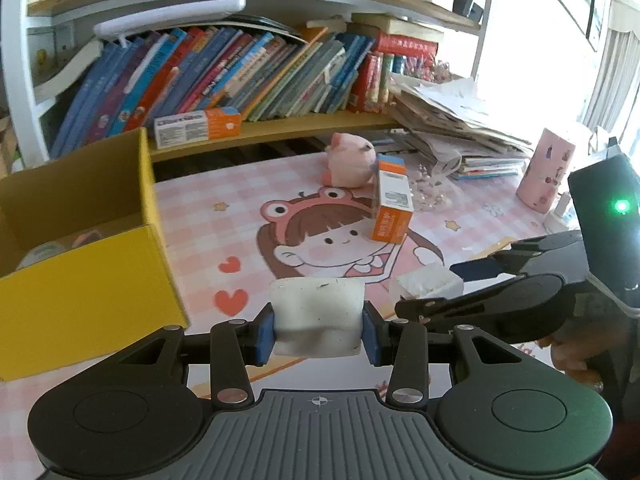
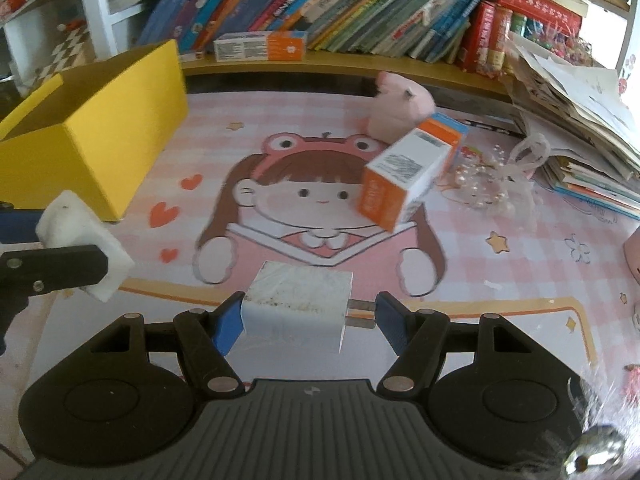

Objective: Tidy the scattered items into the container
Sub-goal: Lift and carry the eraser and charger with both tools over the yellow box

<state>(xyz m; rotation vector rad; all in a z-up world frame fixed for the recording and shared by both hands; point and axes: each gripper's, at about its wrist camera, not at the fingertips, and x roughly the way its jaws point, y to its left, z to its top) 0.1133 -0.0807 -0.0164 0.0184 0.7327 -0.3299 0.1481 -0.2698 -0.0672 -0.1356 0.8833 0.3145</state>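
Observation:
My left gripper (image 1: 319,332) is shut on a white foam block (image 1: 318,312), held above the pink desk mat, just right of the open yellow box (image 1: 80,280). The right wrist view shows that block (image 2: 84,236) near the box's front corner (image 2: 92,132). My right gripper (image 2: 311,326) is shut on a white charger plug (image 2: 298,312); its metal prongs (image 2: 360,314) meet the right pad. An orange-and-white carton (image 2: 408,176) lies tilted on the mat, leaning against a pink plush toy (image 2: 400,104). A clear bag of beads (image 2: 492,184) lies beside it.
A bookshelf full of books (image 1: 248,72) runs along the back, with another orange carton (image 1: 198,127) on its ledge. A messy paper stack (image 1: 452,120) and a pink cup (image 1: 546,170) stand at the right. Small items (image 1: 52,248) lie inside the yellow box.

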